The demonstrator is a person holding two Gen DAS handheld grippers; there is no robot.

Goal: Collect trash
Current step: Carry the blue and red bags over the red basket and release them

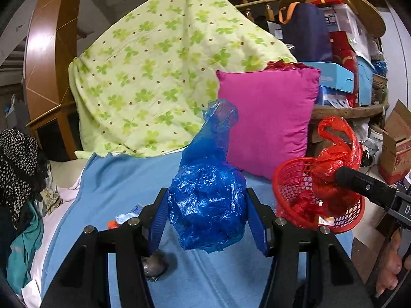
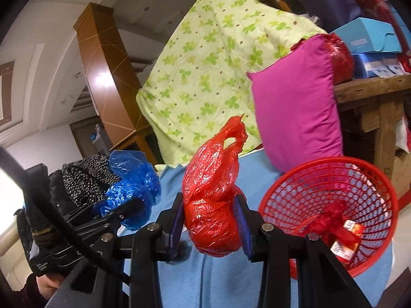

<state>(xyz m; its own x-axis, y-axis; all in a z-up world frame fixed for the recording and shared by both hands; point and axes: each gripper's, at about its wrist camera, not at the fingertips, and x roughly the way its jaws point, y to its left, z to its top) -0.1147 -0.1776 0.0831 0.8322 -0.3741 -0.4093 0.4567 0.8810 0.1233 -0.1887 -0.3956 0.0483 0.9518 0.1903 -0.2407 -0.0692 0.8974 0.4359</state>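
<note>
Left wrist view: left gripper (image 1: pixel 206 211), both pads clamped on a crumpled blue plastic bag (image 1: pixel 208 202), lifted clear above a light blue sheet (image 1: pixel 123 190); small scraps of litter (image 1: pixel 128 215) on the sheet beside the left finger; one dark, shiny crumpled item (image 1: pixel 154 269) on the sheet beneath the jaws. Behind: clover-print quilt (image 1: pixel 154 64), magenta cushion (image 1: pixel 267 120). At right: red mesh basket (image 1: pixel 290 179), trash inside; right gripper holding a red plastic bag (image 1: pixel 334 166) over it. Right wrist view: right gripper (image 2: pixel 213 227), jaws closed on the red plastic bag (image 2: pixel 213 200), raised over the sheet (image 2: pixel 231 282); red mesh basket (image 2: pixel 331 169) to the right, tilted toward the camera, containing wrappers (image 2: pixel 346 238); left gripper (image 2: pixel 128 213) at left with the blue bag (image 2: pixel 133 184).
</note>
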